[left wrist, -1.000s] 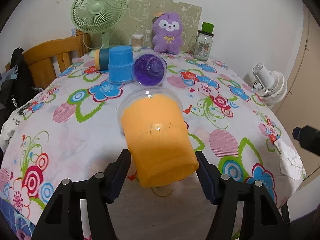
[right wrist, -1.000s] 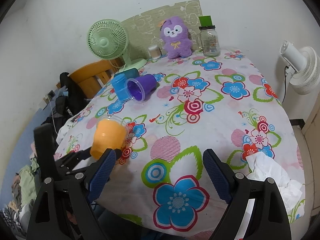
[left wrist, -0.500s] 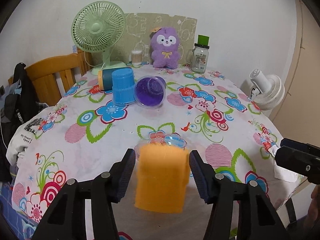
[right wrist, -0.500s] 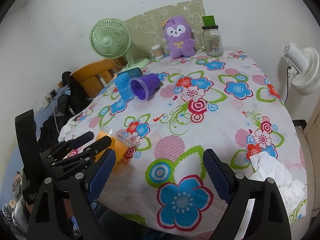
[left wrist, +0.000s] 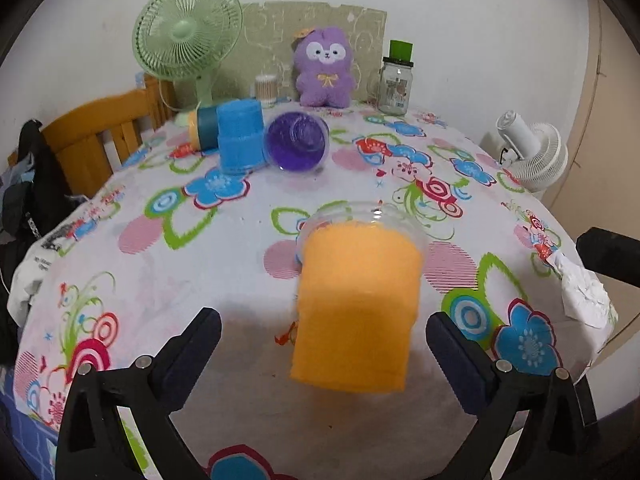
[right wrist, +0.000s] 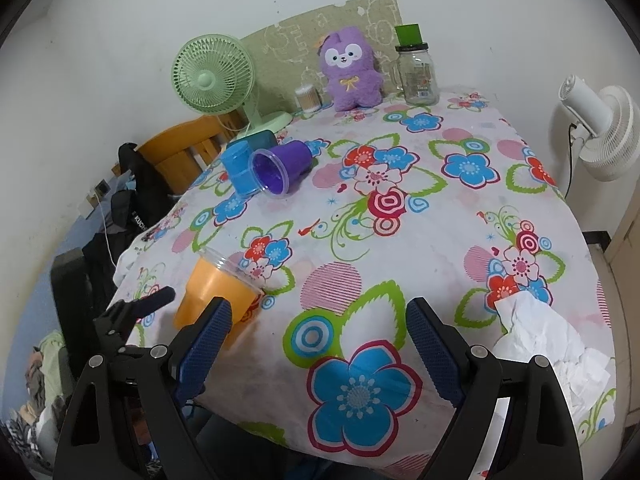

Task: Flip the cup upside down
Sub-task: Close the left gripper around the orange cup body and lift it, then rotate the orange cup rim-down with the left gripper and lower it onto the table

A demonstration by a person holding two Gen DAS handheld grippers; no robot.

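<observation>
An orange cup [left wrist: 356, 304] with a clear rim lies tilted on the flowered tablecloth [left wrist: 160, 280] near the front edge, its base toward me and blurred. It also shows in the right wrist view [right wrist: 212, 292], rim on the cloth, base raised. My left gripper [left wrist: 324, 336] is open with the jaws wide on either side of the cup, not touching it. My right gripper [right wrist: 320, 344] is open and empty over the cloth at the front middle.
A purple cup [left wrist: 296, 146] lies on its side beside an upside-down blue cup [left wrist: 240, 136] and a teal cup [left wrist: 204, 128]. Green fan [left wrist: 188, 36], plush toy [left wrist: 324, 72] and jar [left wrist: 396, 84] stand at the back. Crumpled paper [right wrist: 548, 344] lies front right.
My left gripper was shut on the orange cup; its jaws have opened wide and let go. The cup has dropped onto the cloth, tilted. The right gripper has hardly moved.
</observation>
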